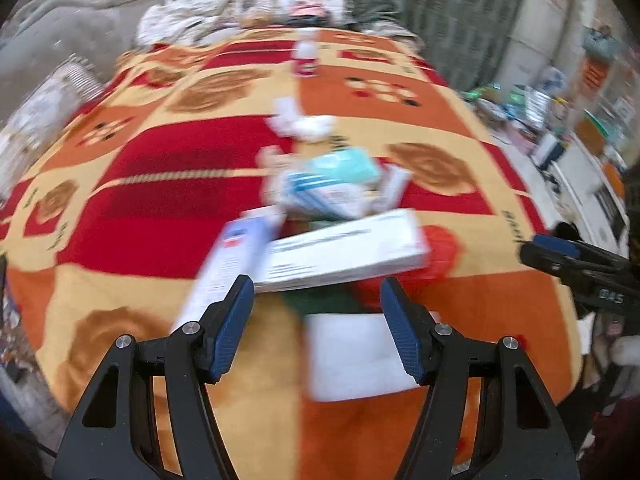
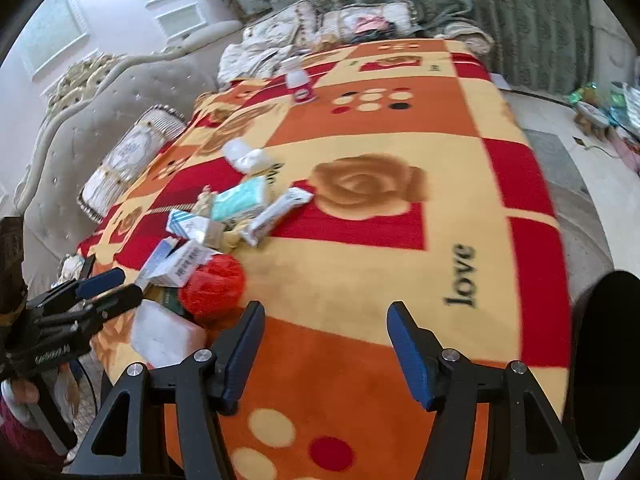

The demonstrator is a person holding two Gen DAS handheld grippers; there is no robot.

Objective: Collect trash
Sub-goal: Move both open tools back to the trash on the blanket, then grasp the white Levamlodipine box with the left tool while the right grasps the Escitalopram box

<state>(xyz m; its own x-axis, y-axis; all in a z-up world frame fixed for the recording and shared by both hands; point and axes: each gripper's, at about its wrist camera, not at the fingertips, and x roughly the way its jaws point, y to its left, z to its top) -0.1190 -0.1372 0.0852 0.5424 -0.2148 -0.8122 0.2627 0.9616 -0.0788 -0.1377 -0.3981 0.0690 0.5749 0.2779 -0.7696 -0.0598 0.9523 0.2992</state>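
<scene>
In the left wrist view, the left gripper (image 1: 316,308) has its jaws apart and nothing is between them. It hangs over a bed covered by a blanket (image 1: 120,200) with red, orange and cream squares. The trash lies in a loose pile on the blanket just ahead of the fingers: a long white box (image 1: 344,252), a tall blue and white box (image 1: 236,256) leaning beside it, a teal packet (image 1: 340,166) further back, a red object (image 1: 436,256) partly under the long box, and a white flat piece (image 1: 352,356) nearest to the camera. A small white bottle (image 1: 306,56) stands apart, far up the bed. This picture is blurred, so labels cannot be read. The other gripper enters from the right edge.

In the right wrist view, the right gripper (image 2: 324,344) is also open and empty, over a bare orange part of the blanket. The pile is to its left: crumpled tissue (image 2: 246,158), the teal packet, a white wrapper (image 2: 276,212), small boxes and the red object. A dark round shape (image 2: 604,364) at the right edge may be a bin, but I cannot tell.

It seems the collecting is only starting, as both grippers are approaching. The next move probably calls for lowering one gripper over a near piece and closing on its narrow side.
</scene>
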